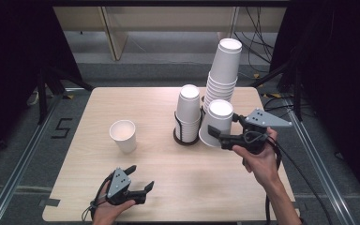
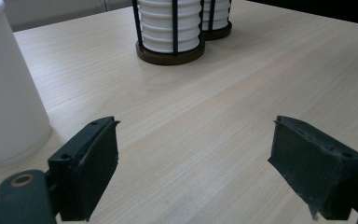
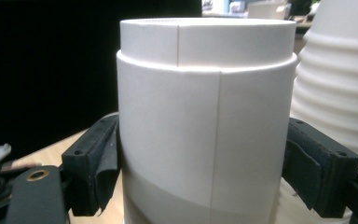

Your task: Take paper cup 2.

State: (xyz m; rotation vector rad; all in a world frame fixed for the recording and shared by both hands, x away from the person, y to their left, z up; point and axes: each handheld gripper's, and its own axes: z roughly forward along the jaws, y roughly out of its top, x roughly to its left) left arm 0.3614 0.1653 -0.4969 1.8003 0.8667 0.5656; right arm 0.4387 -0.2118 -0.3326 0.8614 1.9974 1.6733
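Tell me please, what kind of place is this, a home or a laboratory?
Probably a laboratory or a recording room, not a home. A bare wooden table stands between metal floor rails, loose cables lie on the floor behind it, and dark curtains hang at both sides.

Upright paper cup point(image 1: 123, 135), 2 racked cup stacks point(image 1: 188, 112), wooden table point(image 1: 98, 117), floor cables point(image 1: 258, 33)

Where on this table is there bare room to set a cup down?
Free: the tabletop between the two hand-held grippers, and the far left corner behind the upright cup. Crowded: the right side, around the cup holder, the tall stack and the held cup.
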